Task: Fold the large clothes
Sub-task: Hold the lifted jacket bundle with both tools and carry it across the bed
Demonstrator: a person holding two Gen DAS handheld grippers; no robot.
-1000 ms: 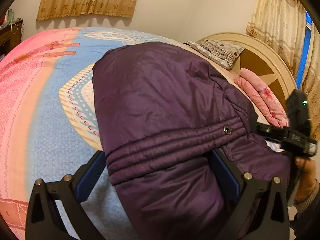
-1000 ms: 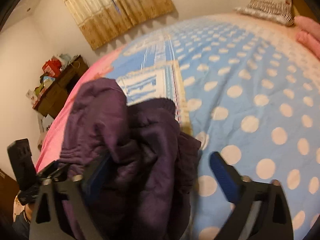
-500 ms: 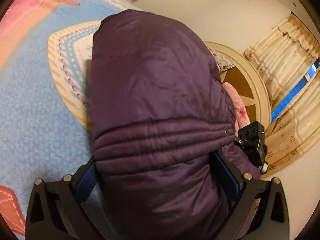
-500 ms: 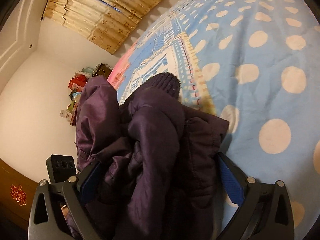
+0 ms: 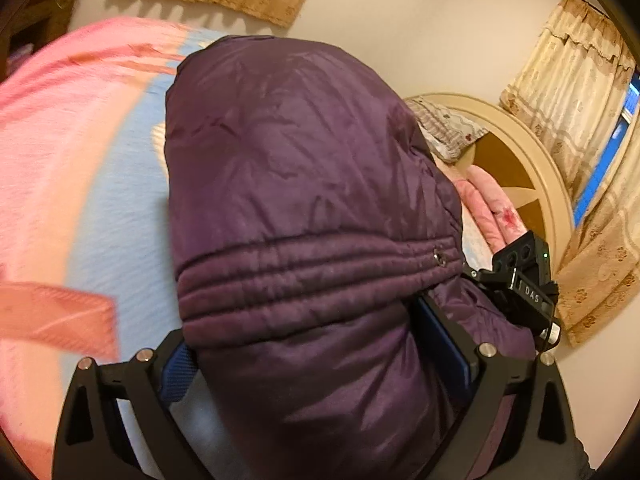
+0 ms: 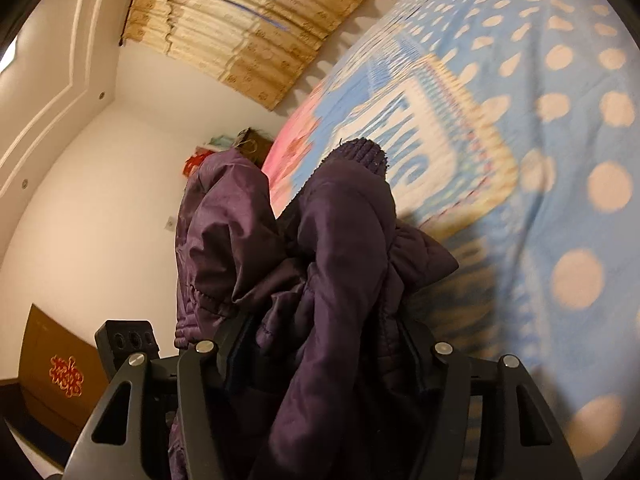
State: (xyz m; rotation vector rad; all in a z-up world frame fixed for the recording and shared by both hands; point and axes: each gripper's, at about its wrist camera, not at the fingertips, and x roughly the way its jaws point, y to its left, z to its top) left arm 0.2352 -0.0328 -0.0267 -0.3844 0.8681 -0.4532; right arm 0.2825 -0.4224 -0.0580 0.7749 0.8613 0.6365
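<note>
The purple padded jacket (image 5: 304, 208) hangs above the bed (image 5: 100, 208), bunched between both tools. The left gripper (image 5: 320, 356) stands fairly wide, its blue pads against the quilted hem on either side. The right gripper (image 6: 324, 344) is drawn in tight, pinching a thick wad of jacket (image 6: 340, 264) between its fingers.

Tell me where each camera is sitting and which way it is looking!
Left wrist: sits on the left gripper, looks along its fingers over the purple jacket toward the headboard; the right gripper shows beside it.
Right wrist: sits on the right gripper, looks across the dotted bedspread toward the curtain; its fingers pinch the jacket.
Both views show the jacket and the bed.
</note>
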